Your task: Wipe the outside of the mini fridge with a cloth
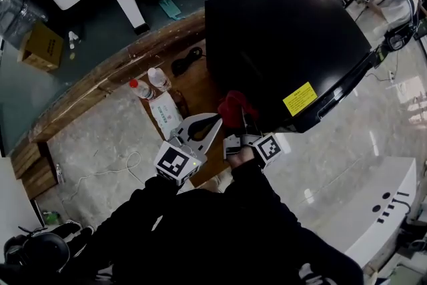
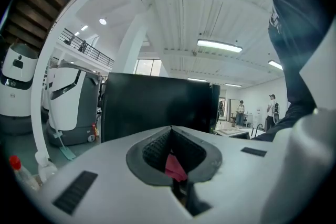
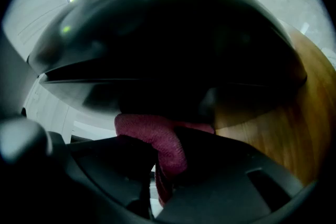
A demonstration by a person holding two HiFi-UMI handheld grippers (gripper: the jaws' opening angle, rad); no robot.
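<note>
- Grey hall floor (image 1: 100,137) behind; curved wooden table (image 1: 193,87) carries everything.
- Two bottles (image 1: 148,84) stand on the left of the table, near the left arm; a wide swing could tip them.
- Left gripper (image 1: 215,121): jaws closed, with a scrap of red cloth (image 1: 233,108) in the hollow between them, probably pinched.
- Right gripper (image 1: 241,127): jaws clamped on the bunched cloth, right at the near lower edge of the mini fridge (image 1: 280,37).
- The fridge sits at the right on the table, yellow sticker (image 1: 300,98) facing near.
- Risks: both grippers on one wad may tug it loose; with so little cloth exposed, hard jaws could scrape the fridge.
</note>
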